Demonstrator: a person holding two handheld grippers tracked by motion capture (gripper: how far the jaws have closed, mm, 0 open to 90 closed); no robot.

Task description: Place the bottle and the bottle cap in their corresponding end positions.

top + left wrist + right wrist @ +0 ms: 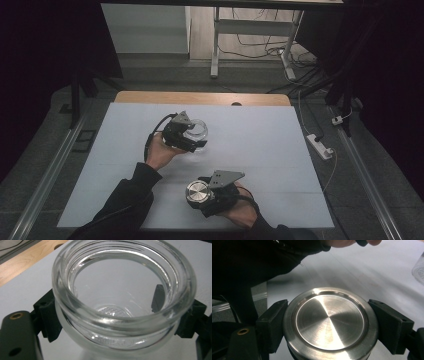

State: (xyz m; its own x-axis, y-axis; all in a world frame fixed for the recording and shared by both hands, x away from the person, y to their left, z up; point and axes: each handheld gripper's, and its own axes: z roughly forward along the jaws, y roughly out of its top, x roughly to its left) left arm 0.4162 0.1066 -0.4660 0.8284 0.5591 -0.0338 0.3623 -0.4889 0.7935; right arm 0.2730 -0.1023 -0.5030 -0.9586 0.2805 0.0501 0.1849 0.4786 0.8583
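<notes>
From above, the left gripper (192, 137) clamped a glass jar (196, 131) mid-table on the white mat (260, 130), while the right gripper (202, 196) pinched a steel lid (198, 192) near the front edge. Along the left jaws, the jar (122, 297) sat gripped by its neck — smooth glass might slip. Along the right jaws, the lid (330, 322) was squeezed at its rim — it could tilt and cross-thread.

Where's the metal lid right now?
The metal lid is clamped between the right gripper's jaws, near the table's front edge in the high view, nearer the person than the glass jar held by the left gripper.
</notes>
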